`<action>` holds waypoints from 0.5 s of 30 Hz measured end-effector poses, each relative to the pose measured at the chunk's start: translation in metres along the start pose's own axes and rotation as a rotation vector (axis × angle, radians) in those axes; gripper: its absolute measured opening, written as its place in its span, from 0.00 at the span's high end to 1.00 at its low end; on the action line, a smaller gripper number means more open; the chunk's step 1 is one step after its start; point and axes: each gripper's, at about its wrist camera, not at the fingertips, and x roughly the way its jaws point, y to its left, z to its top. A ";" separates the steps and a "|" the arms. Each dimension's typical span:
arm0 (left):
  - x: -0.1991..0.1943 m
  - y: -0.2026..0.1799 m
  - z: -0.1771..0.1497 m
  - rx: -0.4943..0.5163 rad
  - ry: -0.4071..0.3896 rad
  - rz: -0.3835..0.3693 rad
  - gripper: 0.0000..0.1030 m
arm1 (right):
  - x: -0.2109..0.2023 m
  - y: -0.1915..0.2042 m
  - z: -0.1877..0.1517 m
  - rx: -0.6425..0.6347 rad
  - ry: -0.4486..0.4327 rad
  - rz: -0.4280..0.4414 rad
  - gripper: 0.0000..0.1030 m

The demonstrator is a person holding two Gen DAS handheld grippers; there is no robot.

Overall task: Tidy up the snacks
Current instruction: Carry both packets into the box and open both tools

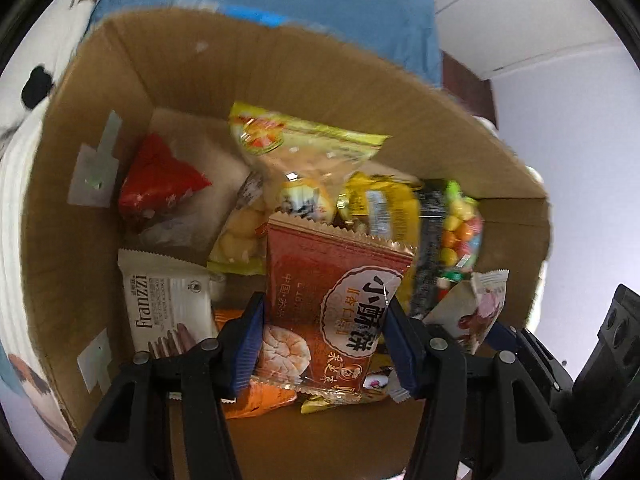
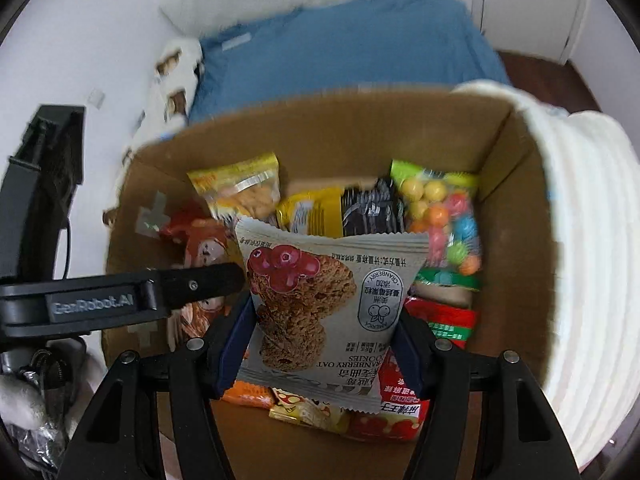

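- Left gripper [image 1: 322, 344] clamps the red pastry packet [image 1: 332, 300] by its side seams over the cardboard box [image 1: 280, 72]: light, crinkly, crushable.
- Right gripper [image 2: 324, 344] pinches the cranberry oat cookie packet [image 2: 320, 304] likewise, above the box's near edge.
- Candy-ball bag [image 2: 444, 220] lies at the far right corner.

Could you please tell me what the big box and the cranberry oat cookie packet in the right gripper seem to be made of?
Box: apparently brown corrugated cardboard, matte, with a rough cut rim and tape patches on its wall. Cranberry oat cookie packet: likely thin printed plastic film, slightly glossy, with zigzag crimped end seals and soft wrinkles.
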 end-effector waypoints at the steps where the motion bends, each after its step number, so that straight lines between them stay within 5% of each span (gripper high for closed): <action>1: 0.005 0.001 0.001 -0.008 0.010 -0.001 0.46 | 0.005 0.001 0.001 -0.010 0.021 -0.017 0.30; 3: 0.010 0.003 0.003 -0.020 0.022 0.018 0.44 | 0.013 0.002 0.001 -0.040 0.038 -0.046 0.08; 7: 0.012 0.002 0.002 -0.013 0.006 0.046 0.18 | 0.016 0.000 0.001 -0.035 0.049 -0.056 0.06; 15: -0.001 -0.004 -0.005 0.025 -0.056 0.091 0.09 | 0.009 -0.008 -0.003 -0.025 0.050 -0.074 0.06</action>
